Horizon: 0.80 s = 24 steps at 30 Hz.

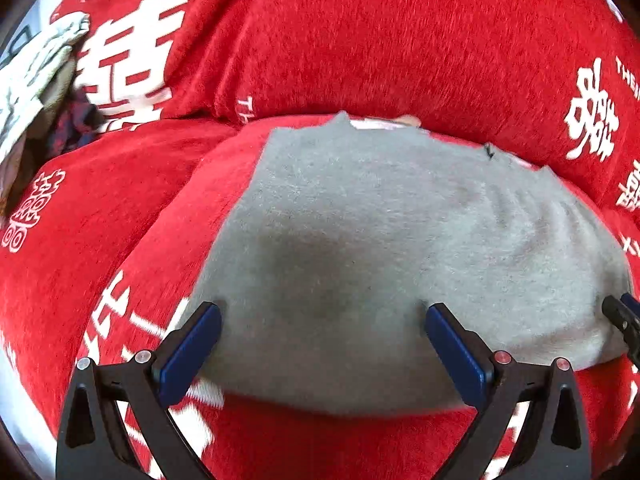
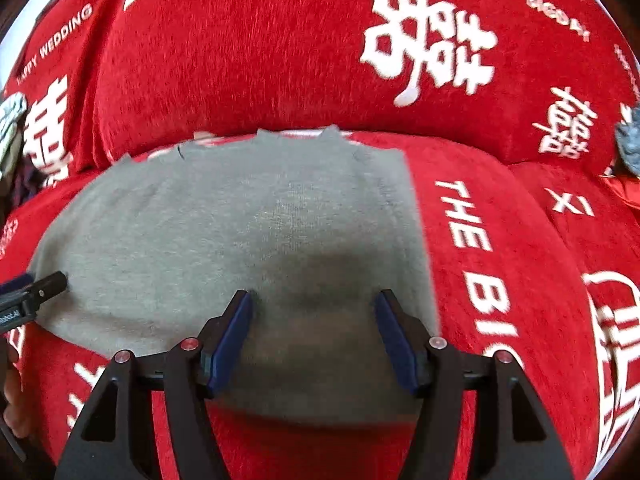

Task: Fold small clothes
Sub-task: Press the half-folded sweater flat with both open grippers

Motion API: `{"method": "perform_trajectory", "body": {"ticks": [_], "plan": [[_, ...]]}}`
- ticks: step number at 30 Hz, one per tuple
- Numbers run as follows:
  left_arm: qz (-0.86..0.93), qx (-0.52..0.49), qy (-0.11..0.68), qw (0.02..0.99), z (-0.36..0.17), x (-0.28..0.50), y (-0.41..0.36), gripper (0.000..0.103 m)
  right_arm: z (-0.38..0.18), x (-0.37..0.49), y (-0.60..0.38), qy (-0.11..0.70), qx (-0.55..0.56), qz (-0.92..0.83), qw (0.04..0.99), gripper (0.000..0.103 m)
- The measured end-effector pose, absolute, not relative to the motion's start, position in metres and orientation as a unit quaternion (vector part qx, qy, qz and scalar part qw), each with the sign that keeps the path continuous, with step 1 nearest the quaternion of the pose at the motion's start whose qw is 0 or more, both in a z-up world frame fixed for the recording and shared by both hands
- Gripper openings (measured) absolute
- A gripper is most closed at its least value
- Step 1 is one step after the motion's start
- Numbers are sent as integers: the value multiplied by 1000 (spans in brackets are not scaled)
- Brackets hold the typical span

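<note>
Blue-padded fingers (image 1: pixel 192 354) of the left hand-held gripper (image 1: pixel 324 354) fill the bottom of the left wrist view, spread wide with nothing between them, poised over the near hem of a grey garment (image 1: pixel 380 232). That grey garment lies flat on a red sofa cover (image 1: pixel 360 40) printed with white characters and English words, its far edge reaching the fold where the seat meets the backrest. Its left fingertip sits at the garment's left edge and the right fingertip lies over the grey cloth; whether they touch the fabric I cannot tell. At the right edge of this view the tip of the right hand-held gripper (image 1: pixel 624 320) shows near the garment's right corner. From the right wrist view, the right hand-held gripper (image 2: pixel 314 336) is also apart, at a narrower spread, holding nothing, its blue pads (image 2: pixel 228 340) over the near right part of the grey garment (image 2: pixel 240 220), close to its right edge. The left hand-held gripper (image 2: pixel 36 292) pokes in from the left beside the garment's left corner. A pile of other clothes (image 1: pixel 36 80) lies at the far left of the sofa, well apart from the grey piece, and a bluish-grey cloth (image 2: pixel 628 144) shows at the far right.
</note>
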State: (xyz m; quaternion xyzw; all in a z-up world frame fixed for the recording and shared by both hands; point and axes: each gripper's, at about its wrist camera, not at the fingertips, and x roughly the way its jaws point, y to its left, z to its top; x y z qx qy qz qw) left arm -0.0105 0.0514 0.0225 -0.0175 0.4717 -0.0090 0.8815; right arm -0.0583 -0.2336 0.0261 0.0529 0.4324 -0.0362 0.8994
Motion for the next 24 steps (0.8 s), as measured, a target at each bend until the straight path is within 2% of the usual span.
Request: {"method": "perform_trajectory", "body": {"ticks": [4, 7, 14, 16, 21, 24], "plan": [[-34, 3, 465, 885, 23, -31, 25, 103, 39, -73, -184, 405, 29, 39, 913, 68], [-19, 42, 470, 881, 8, -34, 19, 103, 23, -72, -150, 418, -20, 53, 907, 68], [-35, 0, 469, 883, 7, -42, 56, 103, 12, -86, -187, 412, -9, 34, 910, 68], [-38, -7, 469, 882, 6, -43, 61, 103, 10, -91, -203, 415, -10, 15, 910, 71], [-23, -71, 478, 875, 14, -51, 87, 103, 18, -107, -242, 411, 46, 9, 910, 72], [-26, -161, 488, 857, 13, -58, 119, 103, 36, -112, -246, 388, 69, -3, 919, 73]]}}
